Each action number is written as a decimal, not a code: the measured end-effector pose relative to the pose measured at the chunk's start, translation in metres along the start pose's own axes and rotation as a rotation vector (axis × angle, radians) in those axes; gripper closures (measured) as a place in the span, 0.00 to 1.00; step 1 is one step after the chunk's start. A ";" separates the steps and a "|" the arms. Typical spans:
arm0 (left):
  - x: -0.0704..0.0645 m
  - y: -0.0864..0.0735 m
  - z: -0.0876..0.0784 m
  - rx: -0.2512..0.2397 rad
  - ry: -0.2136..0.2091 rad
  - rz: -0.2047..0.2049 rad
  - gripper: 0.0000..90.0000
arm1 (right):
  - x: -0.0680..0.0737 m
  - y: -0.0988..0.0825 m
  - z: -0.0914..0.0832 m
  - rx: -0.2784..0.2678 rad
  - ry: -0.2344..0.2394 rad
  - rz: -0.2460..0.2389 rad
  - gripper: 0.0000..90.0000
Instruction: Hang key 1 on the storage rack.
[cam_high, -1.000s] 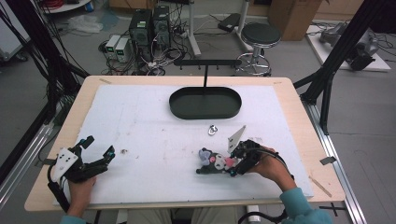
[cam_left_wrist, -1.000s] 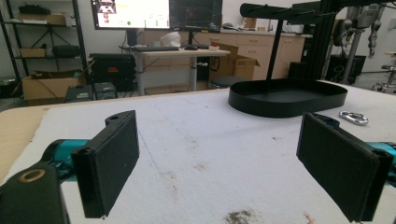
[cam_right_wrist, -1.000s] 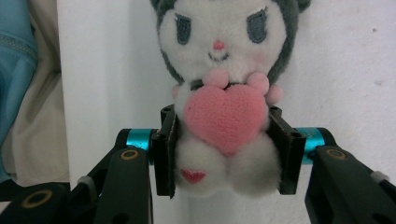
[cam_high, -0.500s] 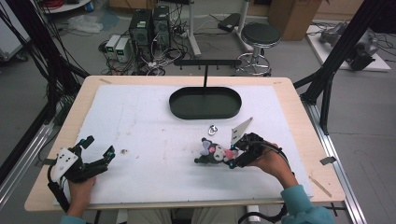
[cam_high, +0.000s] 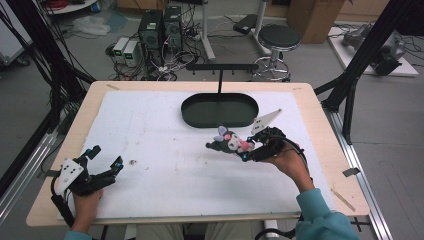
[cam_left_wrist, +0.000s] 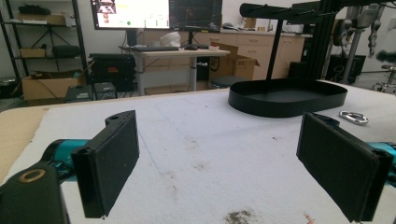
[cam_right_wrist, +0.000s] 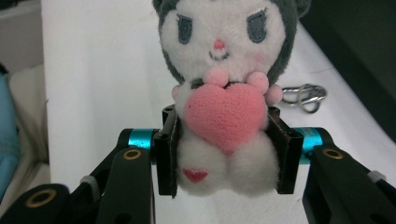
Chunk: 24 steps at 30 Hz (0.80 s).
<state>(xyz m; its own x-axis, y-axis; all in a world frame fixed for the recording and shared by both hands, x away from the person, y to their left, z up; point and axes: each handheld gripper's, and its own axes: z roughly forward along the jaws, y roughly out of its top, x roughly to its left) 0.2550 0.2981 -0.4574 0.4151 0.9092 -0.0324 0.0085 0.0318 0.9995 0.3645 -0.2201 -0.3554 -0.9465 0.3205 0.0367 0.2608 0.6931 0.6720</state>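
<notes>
Now we hold plush toy (cam_right_wrist: 223, 107), light, soft, squashy, at body mid-frame; right gripper (cam_right_wrist: 224, 156) jaws clamp its sides; left gripper (cam_left_wrist: 233, 163) jaws gape, empty.

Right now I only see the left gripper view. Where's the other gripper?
Observer: The right gripper is by the tray, shut on a plush toy.
Operator: What does the toy look like?
Observer: It is grey and white and hugs a pink heart. The pads squeeze its body from both sides.
Operator: I see a silver clip. Is it close to the toy?
Observer: Yes. In the right gripper view the clip lies on the white mat just behind the toy.
</notes>
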 end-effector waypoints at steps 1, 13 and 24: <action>0.000 0.000 0.000 0.000 0.000 0.000 0.15 | -0.002 0.000 -0.001 -0.016 -0.003 0.012 0.61; 0.000 0.000 0.000 -0.001 -0.001 -0.001 0.15 | -0.018 0.002 -0.012 -0.154 -0.124 0.175 0.61; 0.000 0.000 0.000 -0.001 -0.001 0.000 0.15 | -0.030 0.011 -0.021 -0.217 -0.231 0.254 0.61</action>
<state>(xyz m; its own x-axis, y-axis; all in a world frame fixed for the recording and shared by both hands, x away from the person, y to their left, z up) 0.2551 0.2978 -0.4574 0.4159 0.9088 -0.0329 0.0077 0.0327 0.9994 0.3916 -0.2350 -0.3337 -0.7829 0.6181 0.0711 0.4112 0.4283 0.8046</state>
